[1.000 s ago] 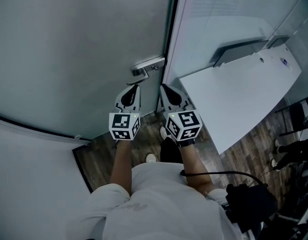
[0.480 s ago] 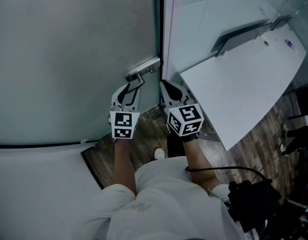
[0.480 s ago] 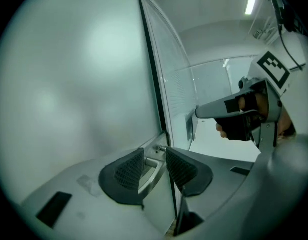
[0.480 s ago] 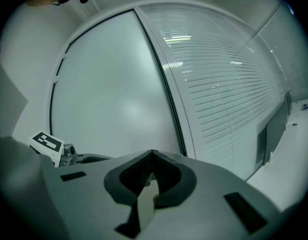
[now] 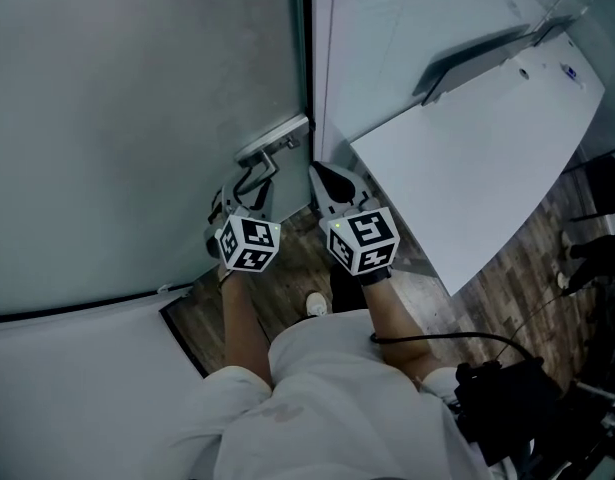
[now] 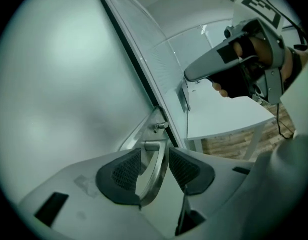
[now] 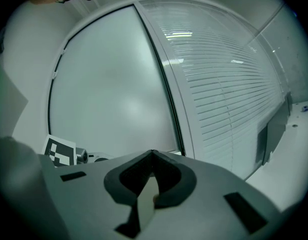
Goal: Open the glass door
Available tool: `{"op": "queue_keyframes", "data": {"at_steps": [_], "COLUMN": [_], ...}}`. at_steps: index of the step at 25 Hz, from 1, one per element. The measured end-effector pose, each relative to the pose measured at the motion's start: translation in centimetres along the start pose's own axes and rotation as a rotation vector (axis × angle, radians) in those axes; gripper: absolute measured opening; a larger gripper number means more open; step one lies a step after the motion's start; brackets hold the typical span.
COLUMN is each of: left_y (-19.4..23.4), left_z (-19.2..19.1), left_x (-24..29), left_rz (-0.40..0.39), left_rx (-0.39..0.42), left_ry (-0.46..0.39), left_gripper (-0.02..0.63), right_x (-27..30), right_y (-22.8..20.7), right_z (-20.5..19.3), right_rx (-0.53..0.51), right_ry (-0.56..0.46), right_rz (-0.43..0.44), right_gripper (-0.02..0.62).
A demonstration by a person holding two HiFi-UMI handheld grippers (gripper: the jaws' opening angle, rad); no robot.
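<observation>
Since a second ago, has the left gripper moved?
Yes. The left gripper has closed in on the silver metal door handle; its jaws, which have just been opening, now straddle it.

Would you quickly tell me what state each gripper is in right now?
Left gripper: open; jaws have just been opening, door handle between them, ungripped.
Right gripper: shut, holding nothing.
</observation>
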State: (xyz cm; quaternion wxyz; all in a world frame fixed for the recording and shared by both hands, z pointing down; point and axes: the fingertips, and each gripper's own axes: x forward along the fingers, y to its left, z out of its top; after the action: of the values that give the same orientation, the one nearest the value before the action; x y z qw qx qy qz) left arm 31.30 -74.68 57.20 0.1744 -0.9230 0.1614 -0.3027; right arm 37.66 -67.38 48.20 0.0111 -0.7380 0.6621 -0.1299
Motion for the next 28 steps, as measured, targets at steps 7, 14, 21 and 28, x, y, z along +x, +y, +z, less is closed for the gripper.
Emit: {"op": "queue_keyframes", "data": {"at_steps": [7,14,21,28], "left_y": [-1.0,-1.4,-1.5,-1.1], "left_z": [-0.4,-1.4,-1.6,-1.5], "left_x": [1.8,2.6,2.9,3.0], "left_rz": [-0.035,-0.016,-0.024,0.001], "left_rx": [0.056,0.198,0.203,0.182], "left_ry": [0.073,0.178,0.214,0.201], "left_gripper": [0.152,0.152,0.15,0.15], "right_x": [-0.9,-1.1,-0.8,-1.0], "right_y": [-2.2,-3.2,-2.6,-2.9], "right_z": [0.2,-0.2,-0.9,-1.4], "right_rx": [0.003,0.014,0.019,0.021], "right_ry": [0.0,0.005,0.017,0.027], "right_rz": [-0.047,-0.06,-0.026,-0.023], "right_gripper": [0.002,0.002,0.002,0.002]}}
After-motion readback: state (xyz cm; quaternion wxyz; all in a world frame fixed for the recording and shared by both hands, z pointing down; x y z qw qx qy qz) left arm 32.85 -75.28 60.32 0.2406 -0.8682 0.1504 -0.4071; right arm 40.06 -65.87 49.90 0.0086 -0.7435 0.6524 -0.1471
